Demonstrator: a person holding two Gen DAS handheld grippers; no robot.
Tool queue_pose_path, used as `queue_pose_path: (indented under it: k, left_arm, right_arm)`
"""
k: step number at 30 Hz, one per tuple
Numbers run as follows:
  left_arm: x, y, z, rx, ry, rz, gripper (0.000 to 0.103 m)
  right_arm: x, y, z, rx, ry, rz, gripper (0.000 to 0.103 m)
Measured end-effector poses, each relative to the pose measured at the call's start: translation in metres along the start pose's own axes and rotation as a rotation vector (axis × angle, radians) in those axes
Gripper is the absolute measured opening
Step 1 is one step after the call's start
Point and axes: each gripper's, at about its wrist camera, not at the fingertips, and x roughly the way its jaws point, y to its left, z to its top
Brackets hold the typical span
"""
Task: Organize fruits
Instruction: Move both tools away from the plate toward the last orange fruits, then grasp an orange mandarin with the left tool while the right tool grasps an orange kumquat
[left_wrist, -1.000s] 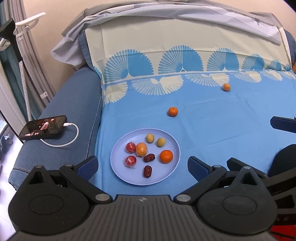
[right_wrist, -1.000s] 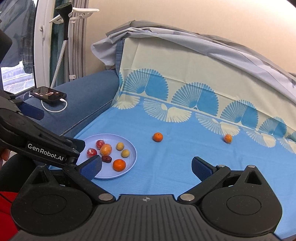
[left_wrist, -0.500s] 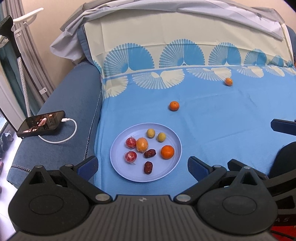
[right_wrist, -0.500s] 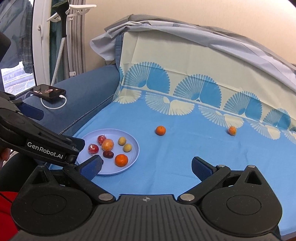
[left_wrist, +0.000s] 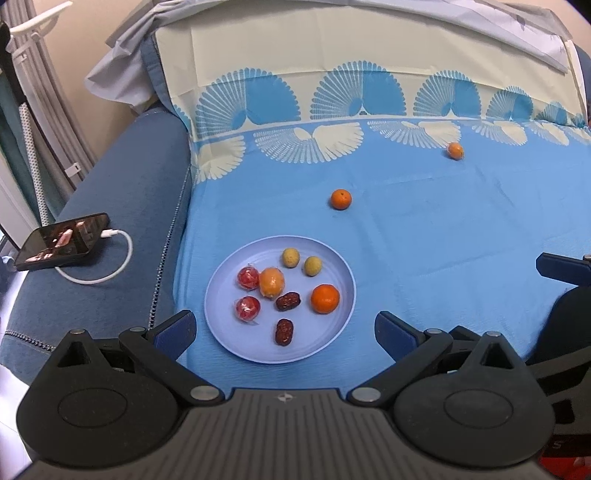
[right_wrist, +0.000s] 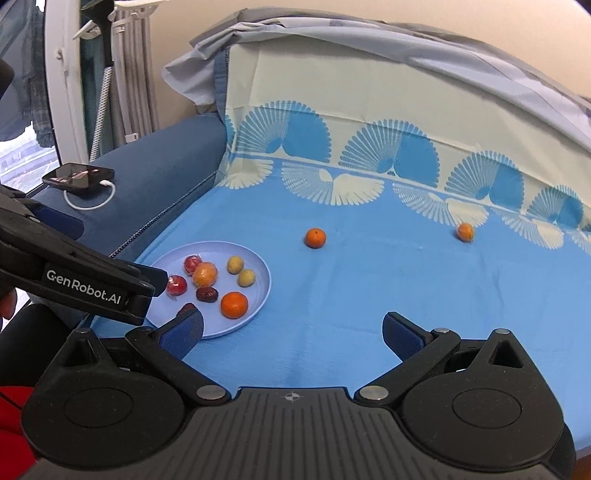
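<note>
In the left wrist view, the left tongs (left_wrist: 282, 328) are spread wide and hold nothing, hovering at the near edge of a pale blue plate (left_wrist: 334, 258) that lies on a blue sheet (left_wrist: 443, 236) covering a bed or sofa. The plate carries two red wrapped fruits, an orange-yellow wrapped one, two small yellowish ones, two dark dates and an orange (left_wrist: 325, 298). Two pieces remain loose on the sheet: a nearer tangerine (left_wrist: 340, 199) just beyond the plate's far rim, and a farther tangerine (left_wrist: 455, 150) well off to the right, close to the fan-patterned band. A phone (left_wrist: 62, 245) on a white cable lies on the dark blue cushion to the left. In the right wrist view, the right tongs (right_wrist: 291, 334) are likewise spread and empty, held above bare sheet to the right of the plate (right_wrist: 264, 284), with the nearer tangerine (right_wrist: 315, 237) ahead and slightly left and the farther tangerine (right_wrist: 465, 232) ahead to the right. The gathering looks mostly done, with the step in hand being the approach to the last loose fruit. The next move probably calls for the right tongs to reach forward, straddle one tangerine and close gently around its middle, since a round fruit on soft cloth may roll away if nudged.
</note>
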Motion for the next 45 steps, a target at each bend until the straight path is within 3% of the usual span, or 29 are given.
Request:
queue_pose_path:
  k: [11, 23, 28, 33, 42, 45]
  left_arm:
    - [0.032, -0.022, 0.027, 0.010, 0.042, -0.048, 0.103]
    - [0.112, -0.055, 0.103, -0.015, 0.084, -0.073, 0.103]
    - [0.174, -0.065, 0.135, -0.018, 0.102, -0.060, 0.103]
    - [0.246, -0.067, 0.161, -0.059, 0.124, -0.084, 0.103]
    - [0.344, -0.078, 0.174, -0.006, 0.177, -0.057, 0.103]
    - [0.366, -0.077, 0.169, -0.005, 0.231, -0.057, 0.103]
  right_arm:
    - [0.022, -0.036, 0.000, 0.089, 0.038, -0.067, 0.102]
    - [0.078, -0.129, 0.019, 0.176, 0.017, -0.268, 0.102]
    - [0.133, -0.175, 0.041, 0.175, -0.021, -0.332, 0.102]
    - [0.206, -0.229, 0.066, 0.217, -0.035, -0.340, 0.102]
    - [0.343, -0.305, 0.089, 0.290, 0.060, -0.381, 0.102]
    - [0.377, -0.322, 0.092, 0.315, 0.140, -0.405, 0.103]
